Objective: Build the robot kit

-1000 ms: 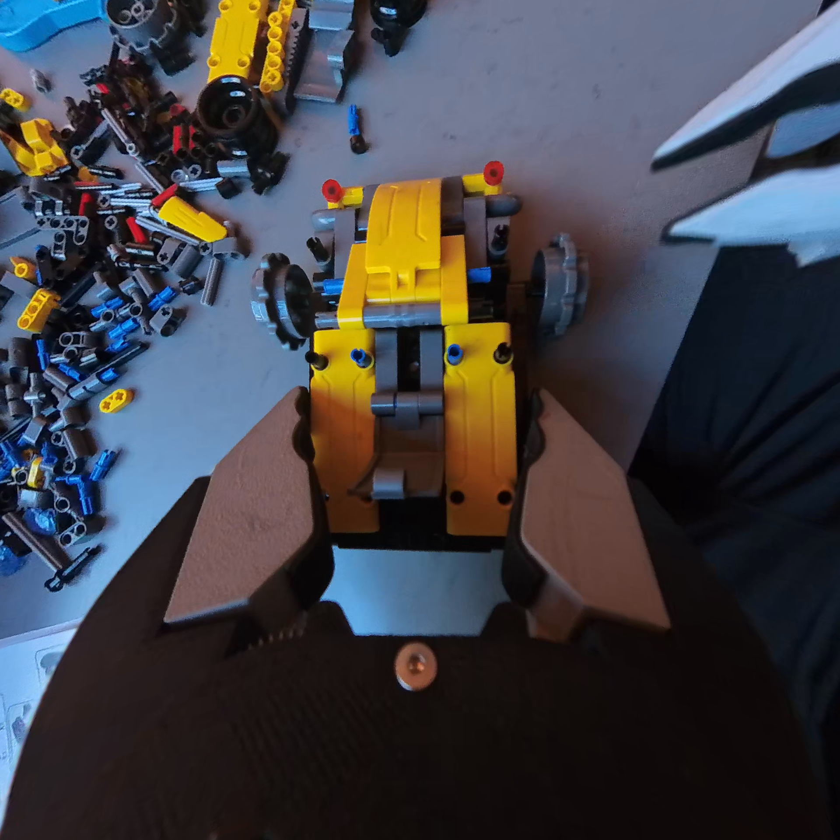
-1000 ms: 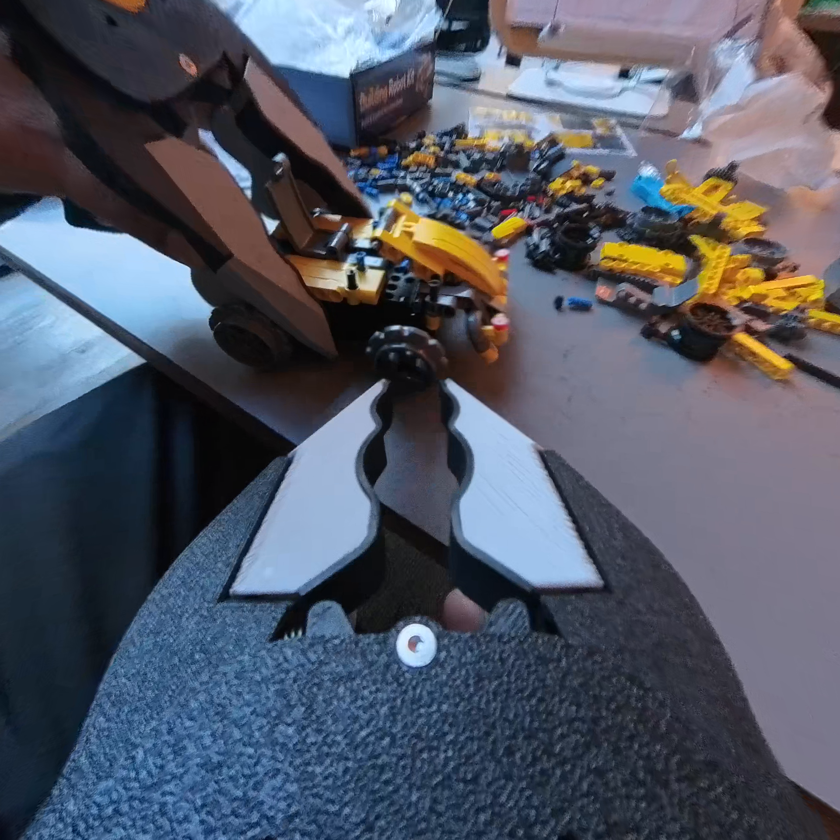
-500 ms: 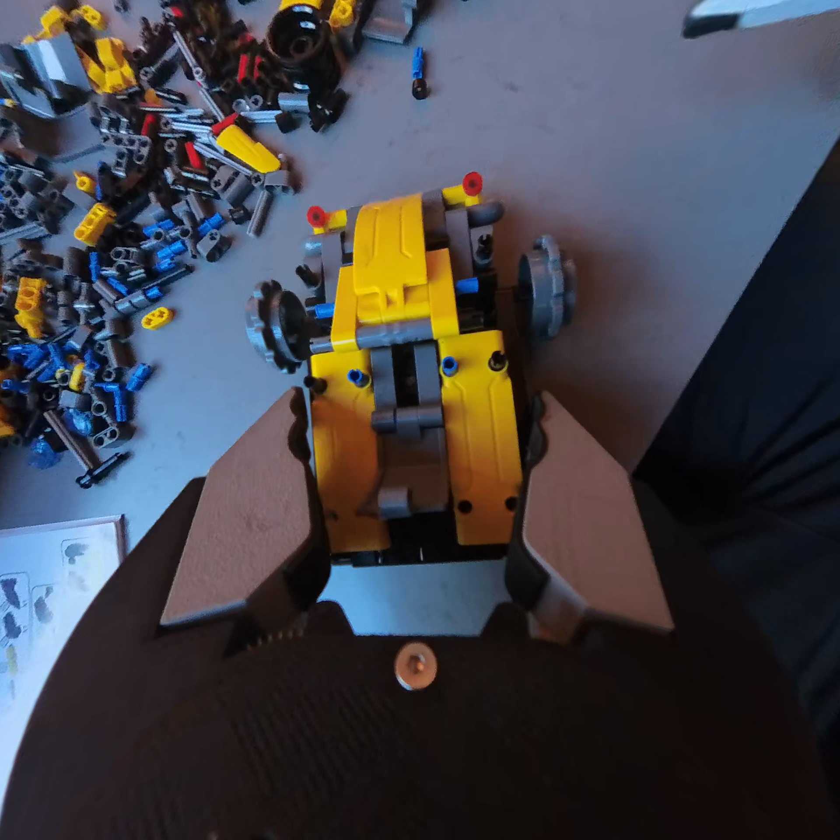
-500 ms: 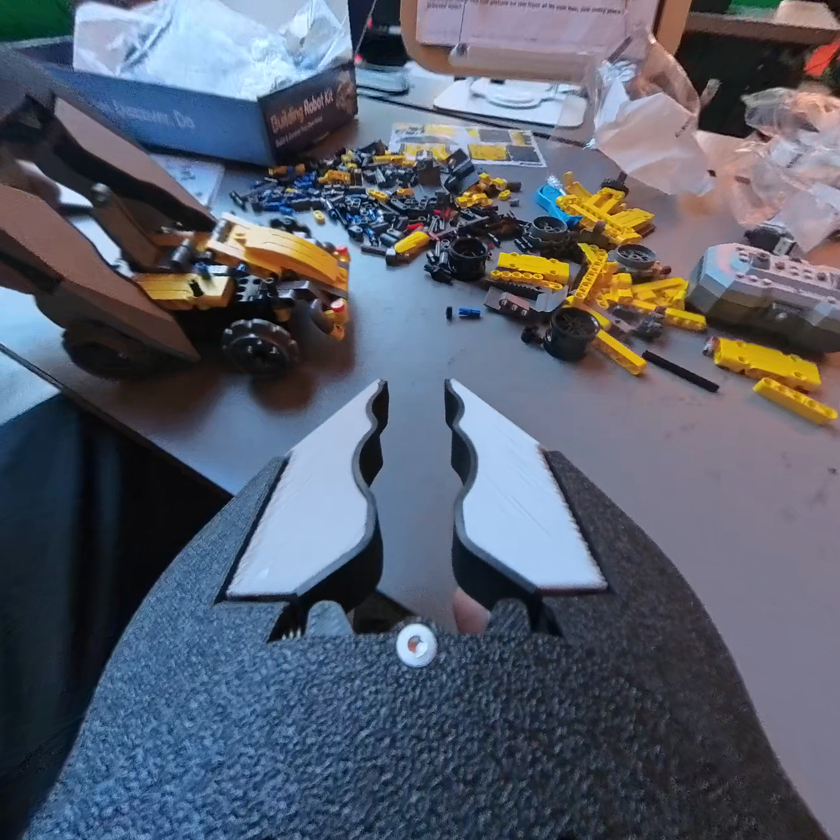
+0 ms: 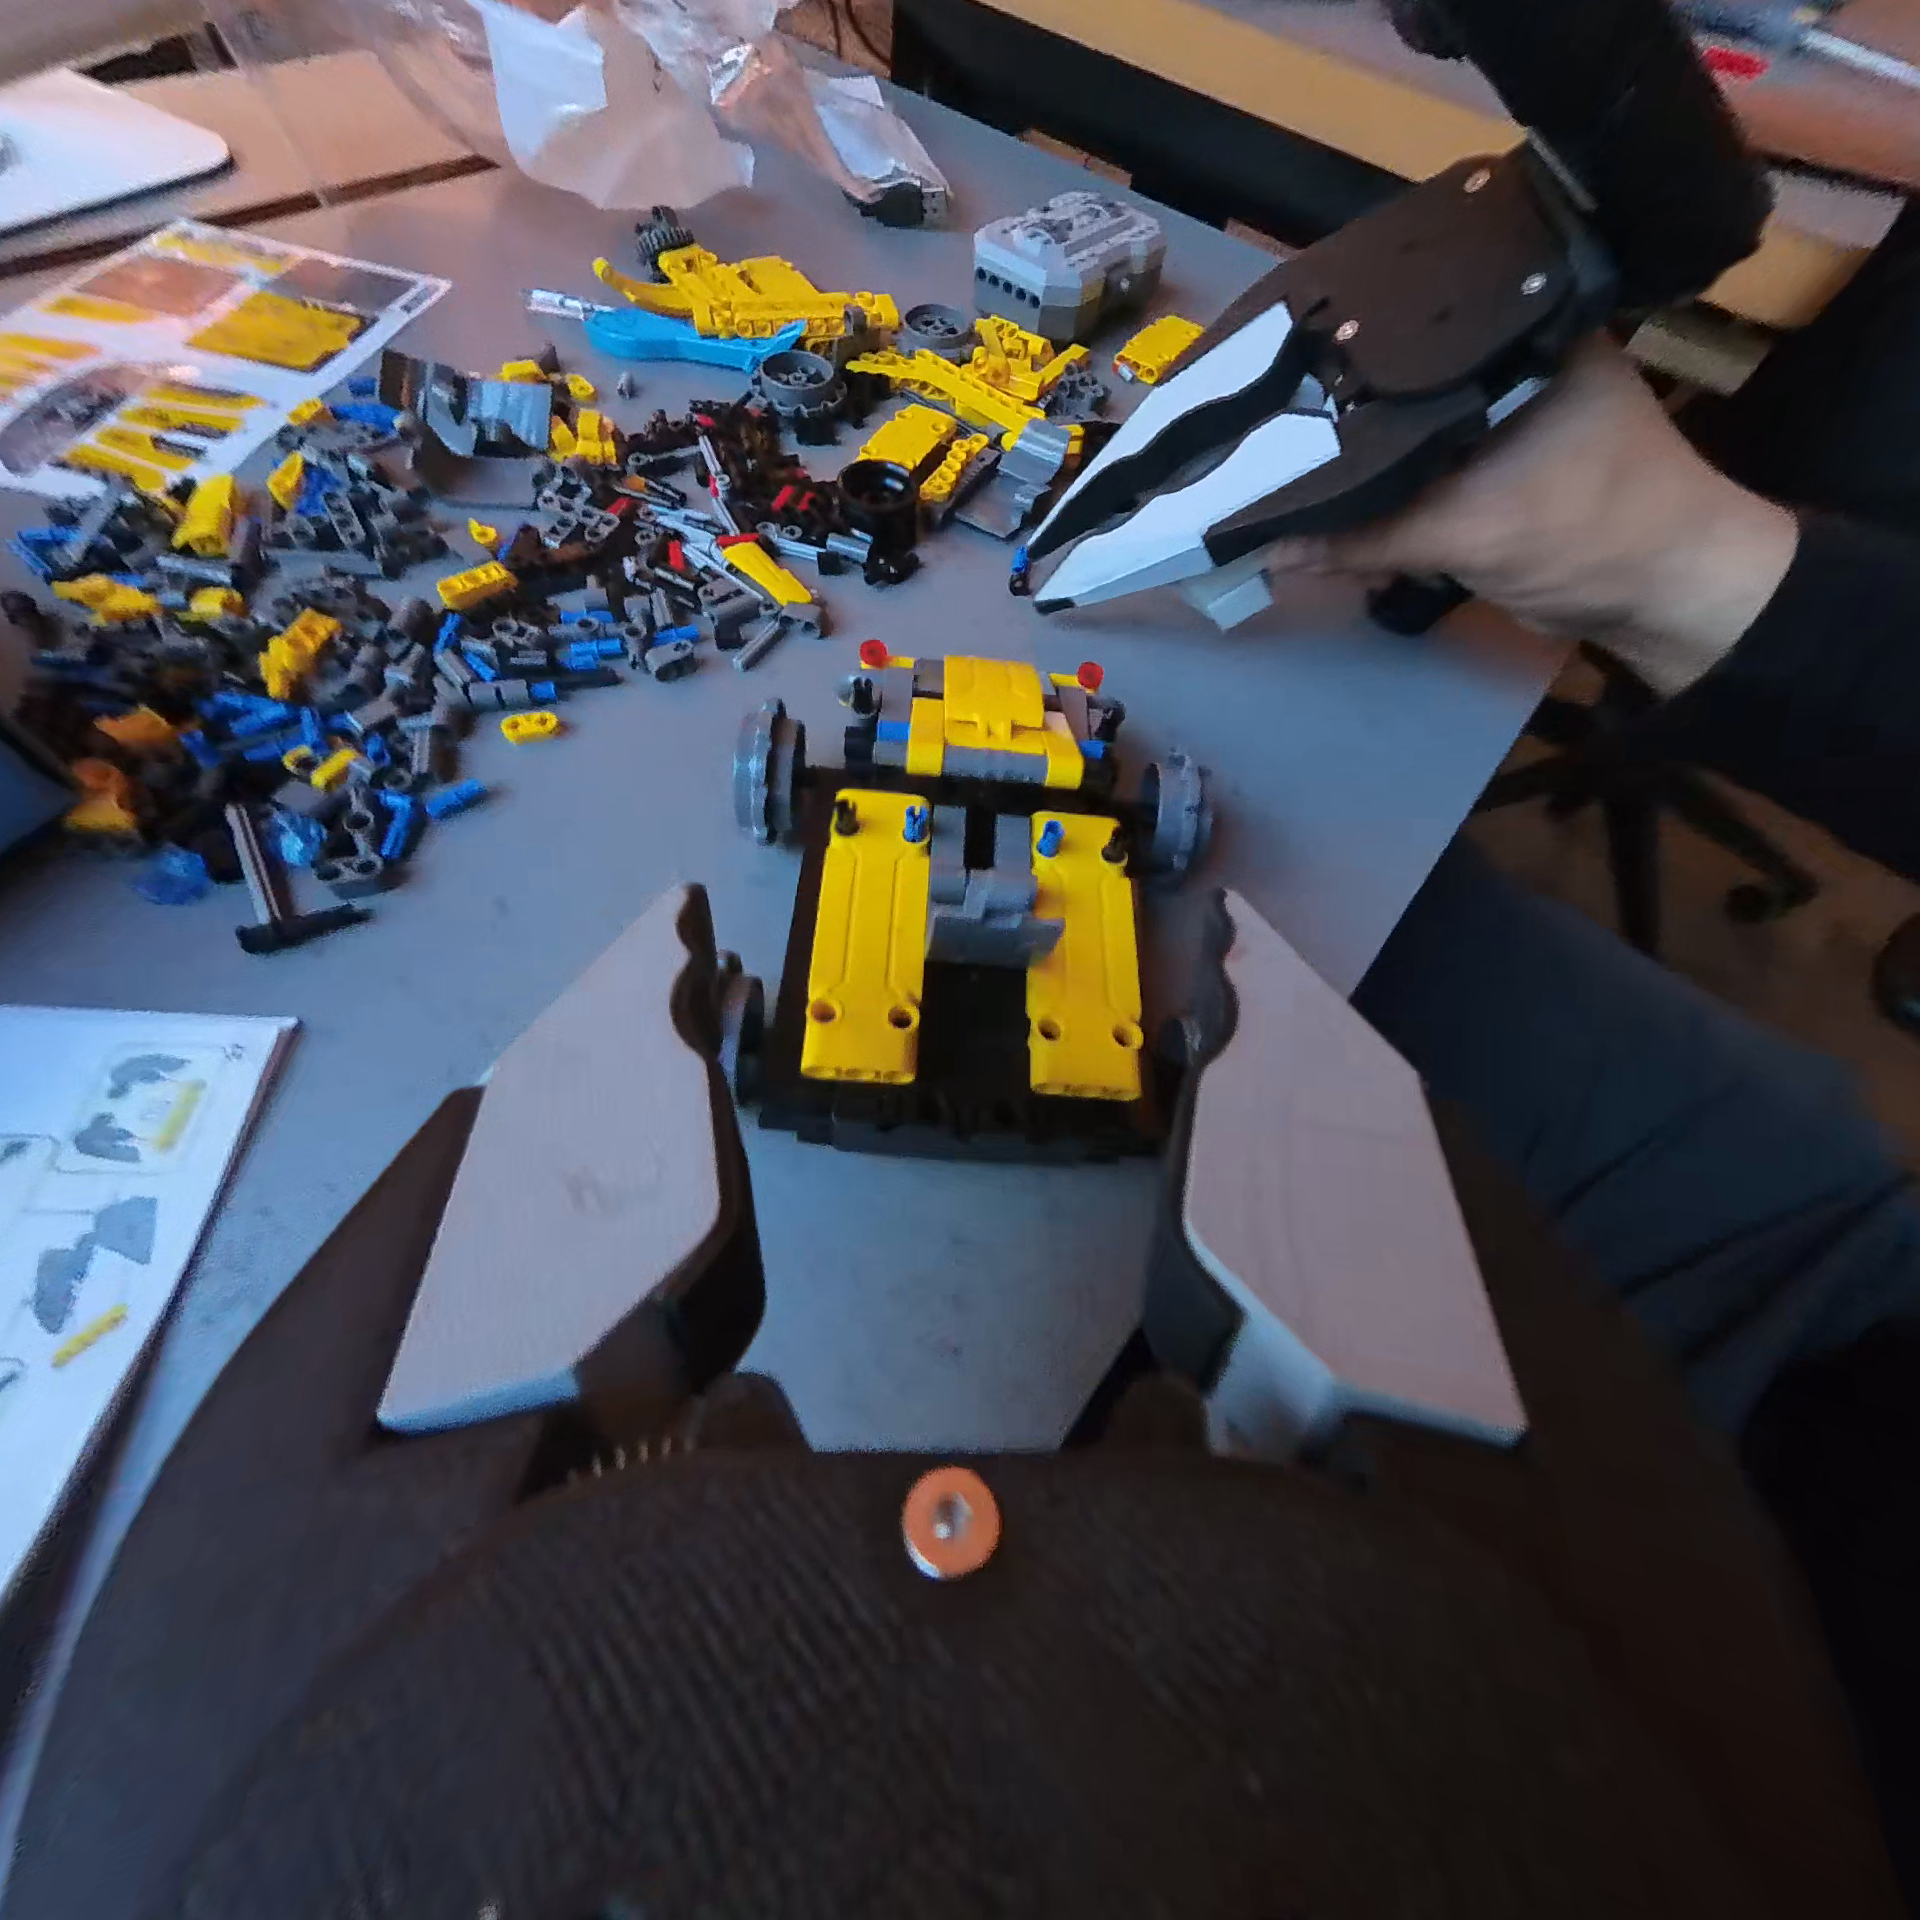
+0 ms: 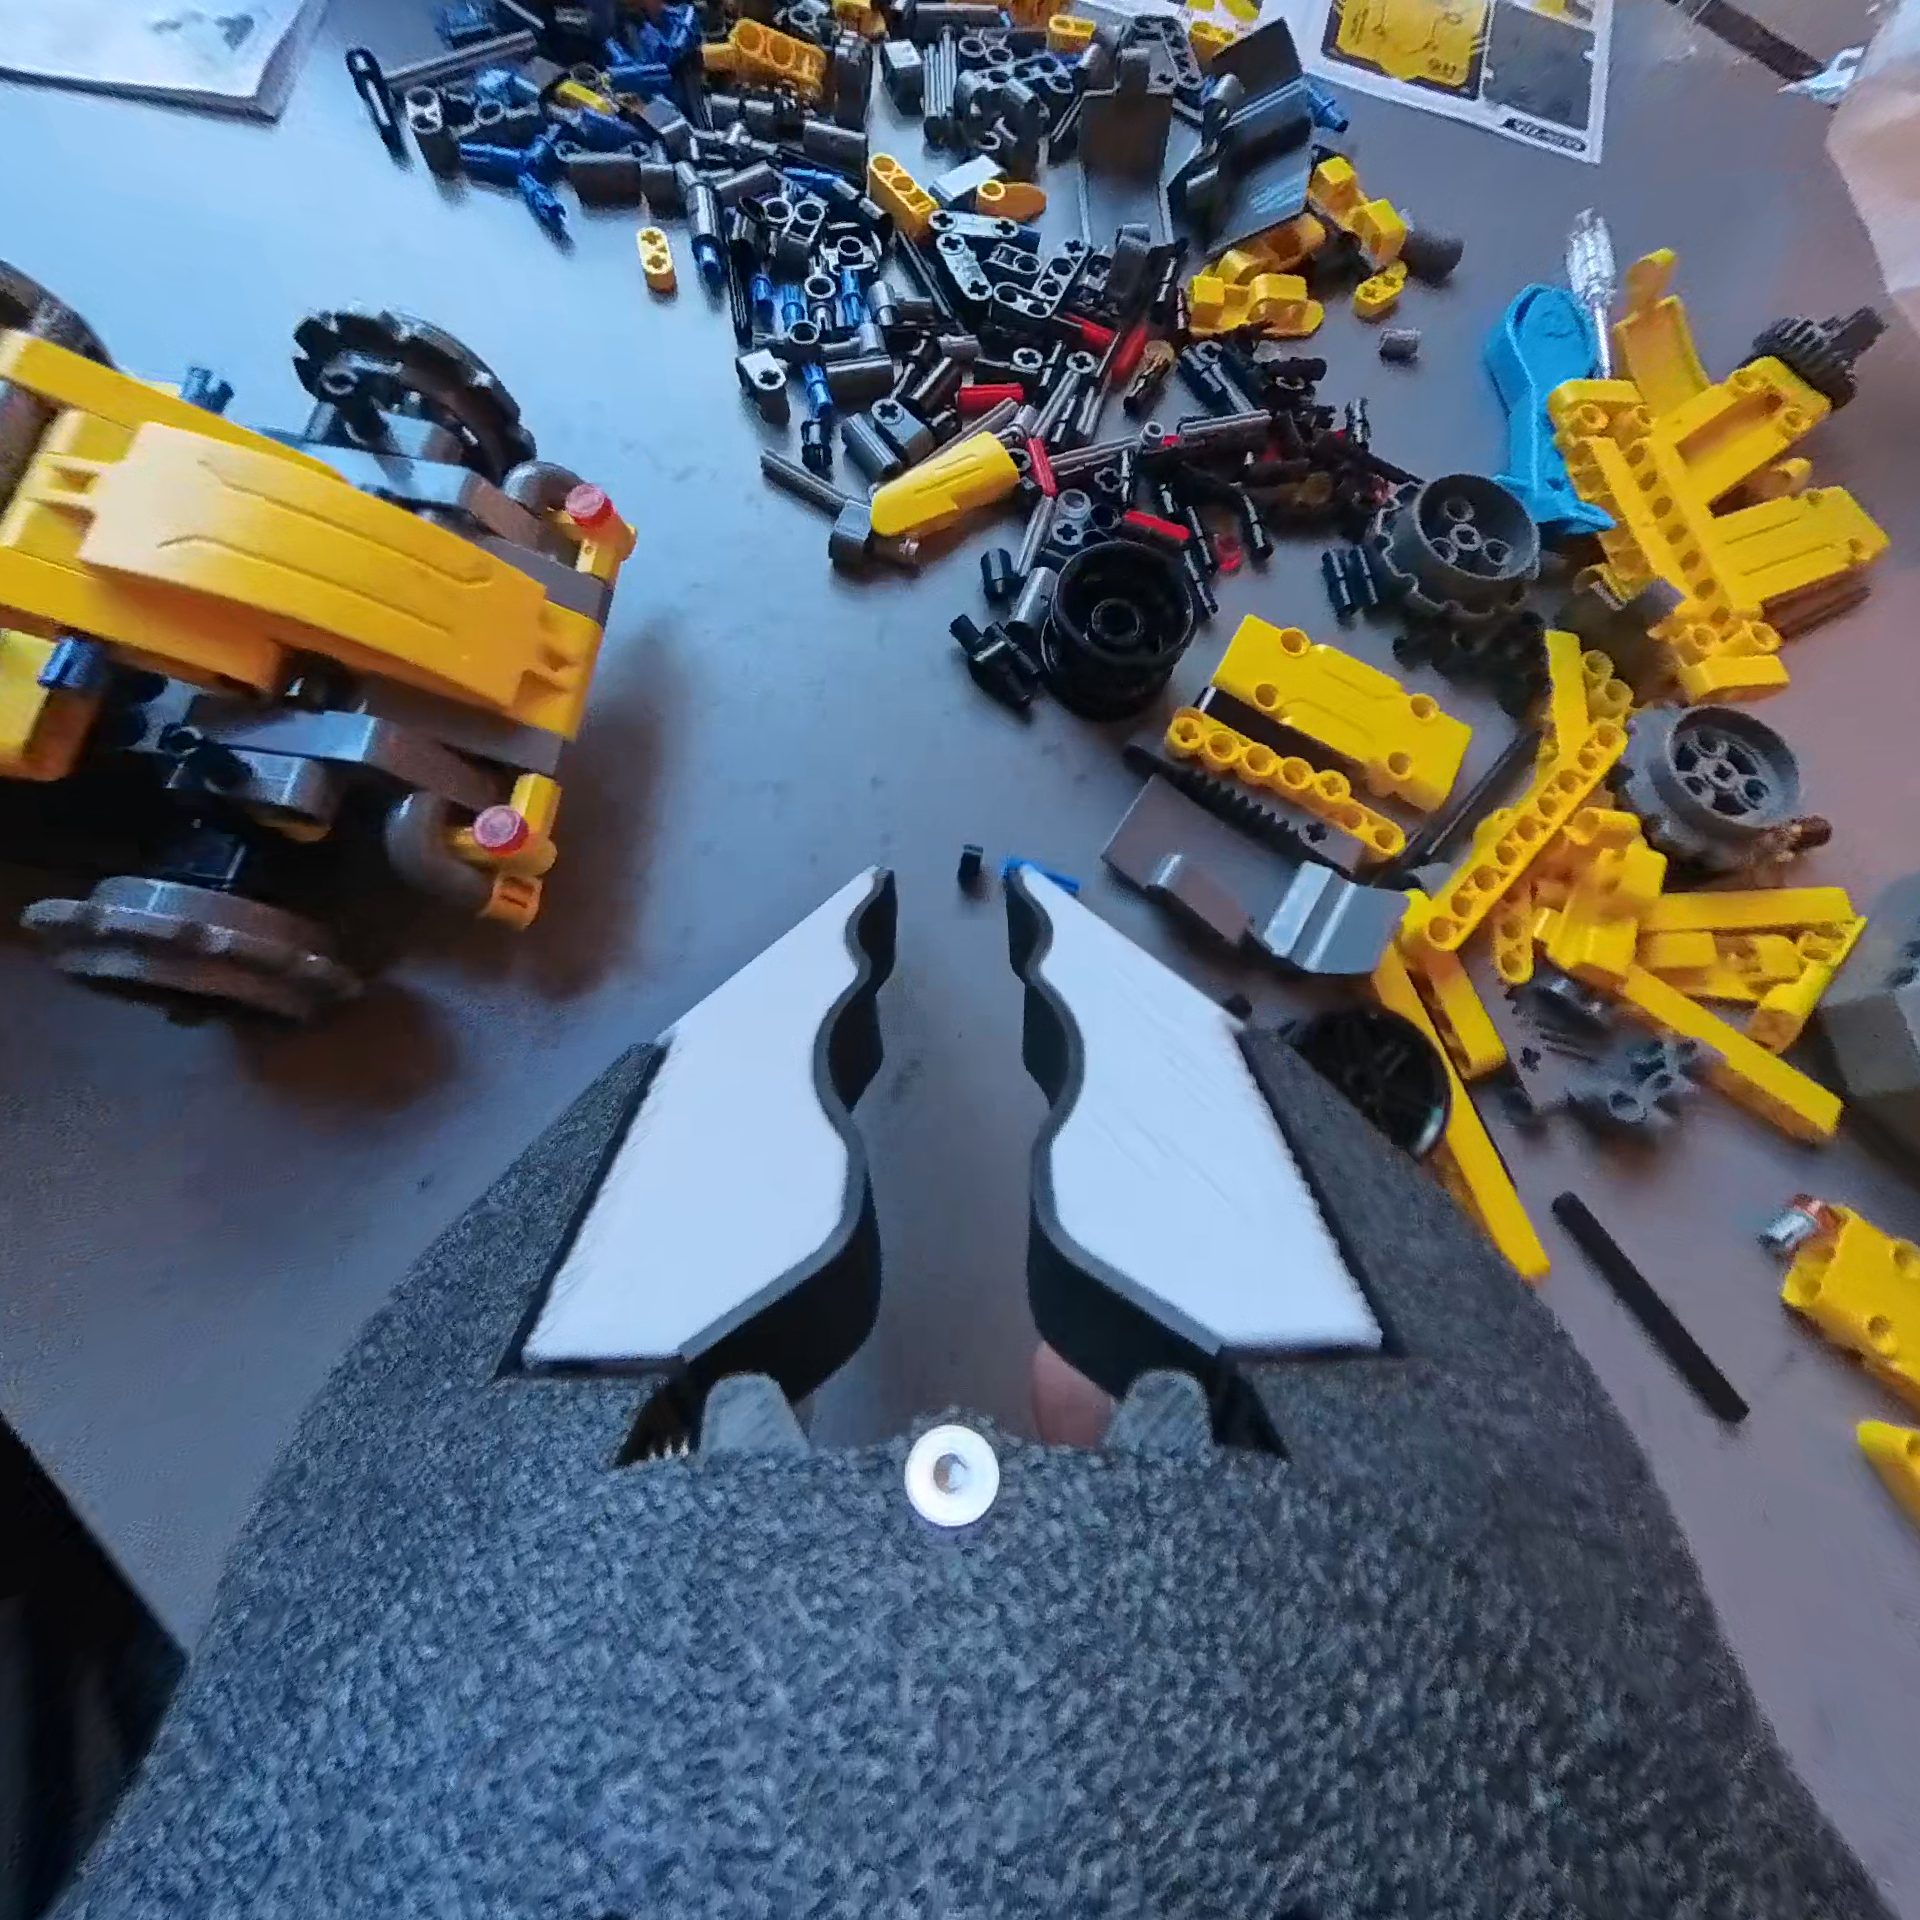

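Observation:
A yellow and black brick vehicle with grey wheels stands on the grey table. My left gripper is open; its brown fingers flank the vehicle's rear with a small gap on each side. The vehicle's front also shows in the right wrist view. My right gripper is open a narrow gap and empty, low over the table. A small black pin and a blue pin lie at its fingertips. The right gripper also shows in the left wrist view, beyond the vehicle, held by a hand.
A wide pile of loose small parts covers the table's left and back. Yellow beams, wheels and a blue tool lie right of my right gripper. A grey block, plastic bags, and instruction sheets are around. The table edge runs close on the right. Left tips to right tips: about 20 centimetres.
My left gripper has drawn back from the vehicle, which now stands on the table. My right gripper has swung away from the vehicle's wheel and down to the small pins by the pile.

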Action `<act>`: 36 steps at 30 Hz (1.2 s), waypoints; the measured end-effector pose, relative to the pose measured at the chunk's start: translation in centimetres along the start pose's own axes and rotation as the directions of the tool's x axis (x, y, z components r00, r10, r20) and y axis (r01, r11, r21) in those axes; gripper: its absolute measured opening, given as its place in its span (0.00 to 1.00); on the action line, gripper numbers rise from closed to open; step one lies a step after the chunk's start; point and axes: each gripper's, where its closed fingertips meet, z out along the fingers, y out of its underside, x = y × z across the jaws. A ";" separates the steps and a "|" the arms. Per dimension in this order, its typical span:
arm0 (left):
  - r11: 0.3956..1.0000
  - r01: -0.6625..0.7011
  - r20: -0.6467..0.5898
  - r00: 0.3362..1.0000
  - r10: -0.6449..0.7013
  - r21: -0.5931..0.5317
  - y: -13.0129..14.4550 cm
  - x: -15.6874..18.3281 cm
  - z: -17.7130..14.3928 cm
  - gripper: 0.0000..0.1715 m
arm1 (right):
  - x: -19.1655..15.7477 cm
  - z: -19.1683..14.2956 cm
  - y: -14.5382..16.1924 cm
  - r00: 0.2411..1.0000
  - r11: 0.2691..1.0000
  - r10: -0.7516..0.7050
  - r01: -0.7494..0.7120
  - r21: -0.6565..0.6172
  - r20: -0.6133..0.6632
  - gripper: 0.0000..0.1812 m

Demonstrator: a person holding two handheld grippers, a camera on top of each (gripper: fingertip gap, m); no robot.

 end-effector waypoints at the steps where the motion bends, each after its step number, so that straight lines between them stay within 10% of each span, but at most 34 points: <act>1: 1.000 0.009 -0.015 1.000 -0.010 -0.006 0.3 0.0 -0.1 0.52 | 0.0 0.2 0.0 1.000 1.000 -0.009 0.009 -0.009 0.000 0.11; 15: 1.000 0.025 0.021 0.999 -0.025 0.001 -0.1 -0.5 -0.8 0.51 | -0.2 1.0 0.1 1.000 0.999 -0.021 0.021 -0.042 0.012 0.02; 24: 0.968 0.241 0.111 0.962 -0.248 0.072 -1.4 -2.2 -1.3 0.46 | -3.5 -4.8 1.5 0.998 0.995 -0.060 0.063 0.080 -0.036 0.02; 36: 0.993 0.042 0.541 0.836 -0.097 0.114 -2.3 -7.3 -4.4 0.29 | -6.9 -7.9 3.2 0.853 0.887 -0.460 0.457 -0.072 -0.246 0.02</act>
